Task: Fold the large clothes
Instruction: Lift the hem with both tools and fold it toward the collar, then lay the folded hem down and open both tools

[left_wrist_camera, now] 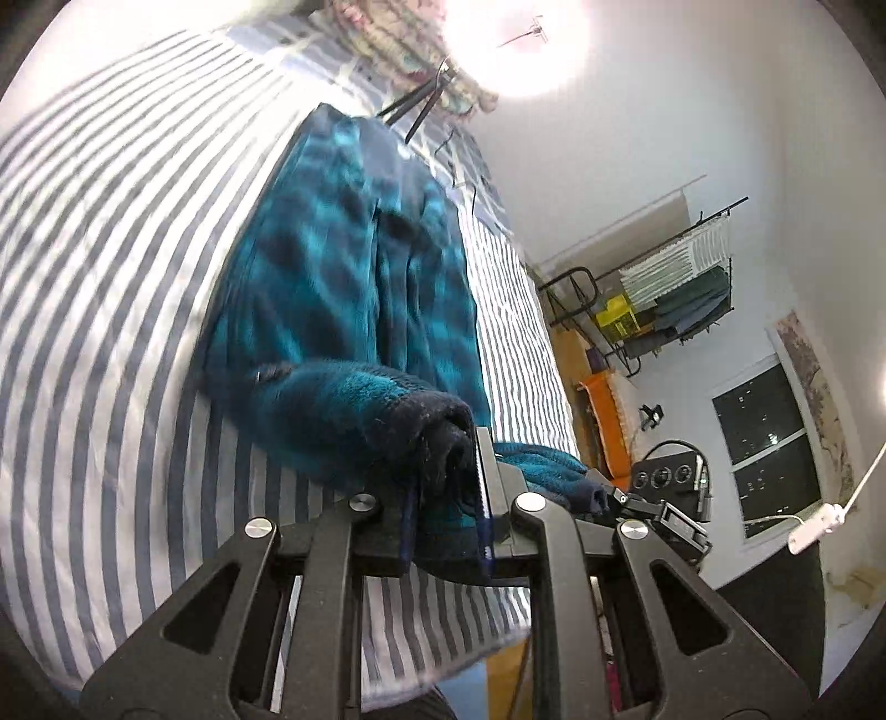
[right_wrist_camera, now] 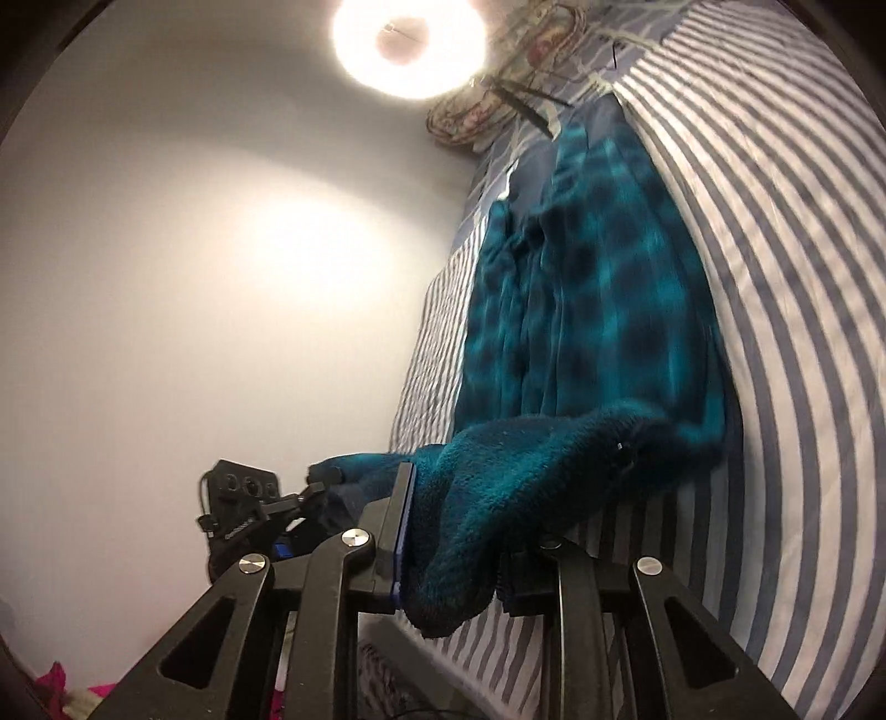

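Left wrist view first: we see a teal plaid fleece garment (left_wrist_camera: 343, 266) lying along the striped bed (left_wrist_camera: 111, 277), its near end lifted off the sheet. Our left gripper (left_wrist_camera: 448, 487) is pinching a dark-edged fold of that fleece, a thick wad of fabric packed between the jaws and hanging out below them. Past it, to the right, our right gripper (left_wrist_camera: 626, 498) grips another part of the same near edge.

From the right wrist view, the garment (right_wrist_camera: 598, 288) stretches away over the bed (right_wrist_camera: 775, 277), and the right gripper (right_wrist_camera: 454, 531) is clamped on a bunched teal fold that droops beneath the jaws. The left gripper (right_wrist_camera: 310, 498) shows to the left, holding the neighbouring stretch of fleece; between the two, the fabric sags slightly.

At the far end of the bed lie a floral pillow (left_wrist_camera: 410, 61) and a black hanger (left_wrist_camera: 421, 99). A ceiling lamp (right_wrist_camera: 410, 44) glares above. Beyond the bed stand a drying rack (left_wrist_camera: 681, 277) with clothes and a dark window (left_wrist_camera: 769, 432).
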Tool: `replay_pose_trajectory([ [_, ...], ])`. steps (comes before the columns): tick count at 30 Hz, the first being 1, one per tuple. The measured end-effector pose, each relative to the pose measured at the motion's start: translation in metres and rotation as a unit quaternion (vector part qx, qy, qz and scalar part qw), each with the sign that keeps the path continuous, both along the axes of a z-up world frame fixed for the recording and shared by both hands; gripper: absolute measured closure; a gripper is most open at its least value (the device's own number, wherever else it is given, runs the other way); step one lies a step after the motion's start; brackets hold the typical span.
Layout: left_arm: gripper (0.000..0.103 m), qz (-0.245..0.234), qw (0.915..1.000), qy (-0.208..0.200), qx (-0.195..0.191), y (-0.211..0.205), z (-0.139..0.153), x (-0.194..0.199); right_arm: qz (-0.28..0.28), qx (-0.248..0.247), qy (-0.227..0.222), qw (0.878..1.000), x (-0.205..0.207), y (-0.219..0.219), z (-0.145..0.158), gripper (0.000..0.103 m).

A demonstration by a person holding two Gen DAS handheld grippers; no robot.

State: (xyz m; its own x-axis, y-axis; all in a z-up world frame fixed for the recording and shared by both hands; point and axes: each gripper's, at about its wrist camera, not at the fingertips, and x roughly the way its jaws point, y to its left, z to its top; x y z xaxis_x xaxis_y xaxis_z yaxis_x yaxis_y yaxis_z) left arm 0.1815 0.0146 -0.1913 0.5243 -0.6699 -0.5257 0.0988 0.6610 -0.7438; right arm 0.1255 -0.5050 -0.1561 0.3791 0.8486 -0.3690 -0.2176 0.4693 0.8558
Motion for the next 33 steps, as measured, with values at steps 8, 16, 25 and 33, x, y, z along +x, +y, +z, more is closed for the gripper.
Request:
replay_pose_trajectory([
  [8, 0.088, 0.024, 0.9995, 0.012, 0.019, -0.001, -0.007, 0.076, -0.045, -0.019, 0.055, 0.997, 0.077, 0.002, -0.010, 0.080],
  [16, 0.088, 0.035, 0.9978, 0.049, 0.026, -0.003, -0.045, 0.137, -0.054, -0.038, 0.107, 0.992, 0.134, 0.014, -0.038, 0.080],
  [25, 0.087, 0.024, 0.9952, 0.069, 0.065, -0.016, -0.074, 0.168, -0.068, 0.000, 0.169, 0.983, 0.152, 0.003, -0.069, 0.077],
  [33, 0.082, -0.003, 0.9945, 0.086, 0.061, -0.016, -0.066, 0.176, -0.061, 0.040, 0.176, 0.982, 0.148, -0.015, -0.061, 0.065],
])
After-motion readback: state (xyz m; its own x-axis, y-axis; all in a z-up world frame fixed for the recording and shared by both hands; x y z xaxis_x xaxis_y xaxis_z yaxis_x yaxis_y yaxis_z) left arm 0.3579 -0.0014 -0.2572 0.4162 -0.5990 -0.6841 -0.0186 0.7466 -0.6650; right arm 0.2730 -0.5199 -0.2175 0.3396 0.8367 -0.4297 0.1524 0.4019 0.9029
